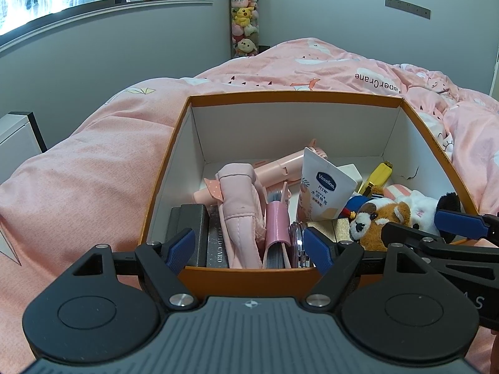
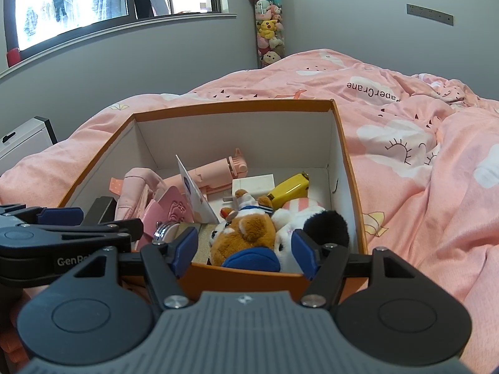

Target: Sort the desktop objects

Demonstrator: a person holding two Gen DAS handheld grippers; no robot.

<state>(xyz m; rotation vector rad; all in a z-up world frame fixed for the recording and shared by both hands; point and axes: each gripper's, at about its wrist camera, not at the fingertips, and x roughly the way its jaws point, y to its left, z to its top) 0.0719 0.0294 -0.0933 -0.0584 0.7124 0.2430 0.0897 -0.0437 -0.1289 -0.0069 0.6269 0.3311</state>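
Grey walls, a window at upper left and a tall tube of soft toys (image 1: 244, 15) in the far corner frame a bed under a pink quilt (image 1: 87, 168); an orange box (image 1: 243, 275) with white inner walls sits on the quilt, close under both claws.

Contents, left to right in the left wrist view: dark flat cases (image 1: 190, 227) upright against the near-left corner, a pink pouch (image 1: 240, 212), a pink card holder (image 1: 276, 233), a round clear lid (image 1: 297, 240), a hand-cream tube (image 1: 324, 190) leaning on a long pink gadget (image 1: 274, 168), a yellow item (image 1: 379, 176), then a brown-and-white plush (image 1: 379, 221) and a white plush (image 1: 419, 208) packed in the near-right corner.

Left claw (image 1: 249, 246): released, nothing between the pads, poised over the near wall above the pouch and card holder. Right claw (image 2: 246, 252): likewise released and empty, straddling the plush toys from above the near rim.

Judgement: sorting looks to be at the picking stage. A clean pick means coming down from above, clear of the near wall, and closing across one plush body only, since the two toys touch.

Clearance: the far half of the box floor is bare. The two claws stand just beside each other, so one should move at a time. Open quilt lies left and right of the box for setting things out.
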